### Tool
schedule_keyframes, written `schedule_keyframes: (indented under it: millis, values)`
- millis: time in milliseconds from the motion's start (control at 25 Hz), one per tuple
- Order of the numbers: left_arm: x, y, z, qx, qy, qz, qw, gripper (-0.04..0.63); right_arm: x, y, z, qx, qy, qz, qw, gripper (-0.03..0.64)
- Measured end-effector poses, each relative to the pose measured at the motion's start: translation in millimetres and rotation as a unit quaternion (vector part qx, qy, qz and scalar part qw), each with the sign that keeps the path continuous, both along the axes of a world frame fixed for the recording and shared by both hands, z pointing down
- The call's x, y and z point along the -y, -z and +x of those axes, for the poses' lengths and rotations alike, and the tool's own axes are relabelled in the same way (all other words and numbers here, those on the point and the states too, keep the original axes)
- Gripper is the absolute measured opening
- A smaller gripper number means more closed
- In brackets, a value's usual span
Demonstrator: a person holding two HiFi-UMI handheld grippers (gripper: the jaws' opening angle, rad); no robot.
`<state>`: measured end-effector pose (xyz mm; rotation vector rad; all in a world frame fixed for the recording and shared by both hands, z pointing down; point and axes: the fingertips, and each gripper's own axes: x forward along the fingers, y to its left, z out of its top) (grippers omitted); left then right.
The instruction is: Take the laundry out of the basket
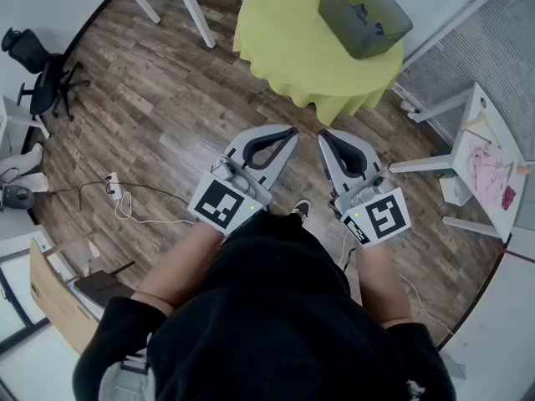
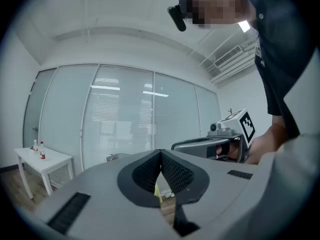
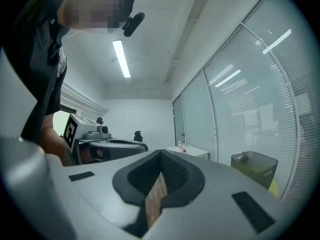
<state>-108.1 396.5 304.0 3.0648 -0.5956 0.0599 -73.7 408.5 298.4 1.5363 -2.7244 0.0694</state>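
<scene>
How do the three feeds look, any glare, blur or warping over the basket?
Head view: sharp, evenly lit, basket clear, floor bowed at edges. Left gripper view: heavy fisheye, dark corners. Right gripper view: ceiling light glaring, basket warped near the rim.

We wear a loose black top [image 1: 267, 307] whose sleeves [image 1: 117, 341] end above the forearms, and a small black camera [image 2: 176, 15] juts out at our head. Our left gripper [image 1: 291, 132] and right gripper [image 1: 323, 135] are twins: smooth pale-grey shells tapering to a beak, each lined with black, finely ribbed pads [image 1: 266, 150] around a teardrop opening. Each bears at its back a white cube [image 1: 221, 205] printed with black square markers, with a tiny green light [image 1: 252, 208] glowing at its edge.
</scene>
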Motion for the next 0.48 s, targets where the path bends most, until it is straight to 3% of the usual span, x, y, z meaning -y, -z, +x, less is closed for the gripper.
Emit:
schedule_keyframes:
  millis: [480]
  values:
    - [2.9, -1.2, -4.8, 0.007, 0.002, 0.007, 1.0000, 0.011, 1.2, -7.3, -6.3, 0.002, -0.007, -0.016, 1.000, 0.023]
